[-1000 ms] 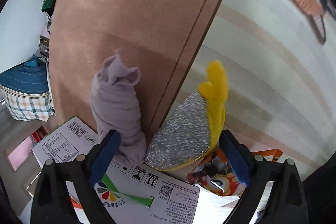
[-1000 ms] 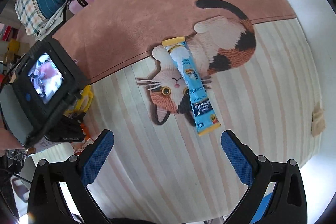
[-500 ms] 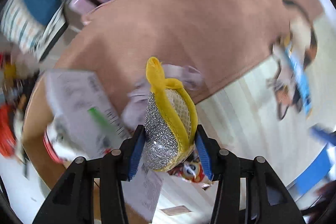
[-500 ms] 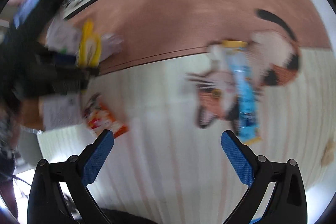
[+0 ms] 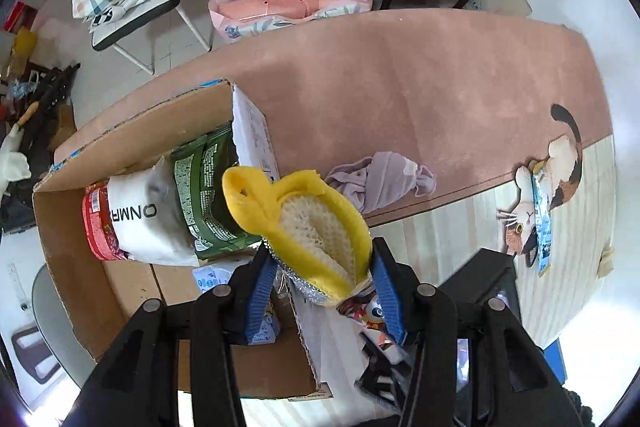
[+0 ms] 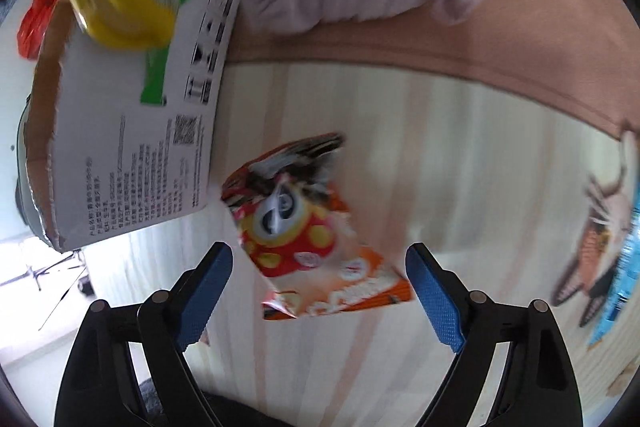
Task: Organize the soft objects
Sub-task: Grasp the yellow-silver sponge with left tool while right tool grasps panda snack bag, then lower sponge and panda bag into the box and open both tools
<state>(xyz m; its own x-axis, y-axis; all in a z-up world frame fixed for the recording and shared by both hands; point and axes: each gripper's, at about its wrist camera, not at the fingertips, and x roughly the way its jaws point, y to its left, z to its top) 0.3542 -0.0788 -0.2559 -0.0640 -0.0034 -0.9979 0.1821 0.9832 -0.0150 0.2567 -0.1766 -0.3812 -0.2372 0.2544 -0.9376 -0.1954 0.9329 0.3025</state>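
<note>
We're hauling the yellow scrubber [image 5: 316,231], clamped in the left gripper [image 5: 320,291], over the cardboard box [image 5: 80,291] at frame left. Right gripper [image 6: 320,291] jaws are closing around the snack bag [image 6: 304,227], not touching yet; next we're needing a clean pinch

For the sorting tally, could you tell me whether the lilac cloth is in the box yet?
Out: the lilac cloth lies bunched on the pink rug, beside the box.

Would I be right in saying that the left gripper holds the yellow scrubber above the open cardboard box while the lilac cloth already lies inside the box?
Not quite. The left gripper does hold the yellow scrubber above the open cardboard box, but the lilac cloth lies outside it, on the pink rug, as the left wrist view shows.
</note>
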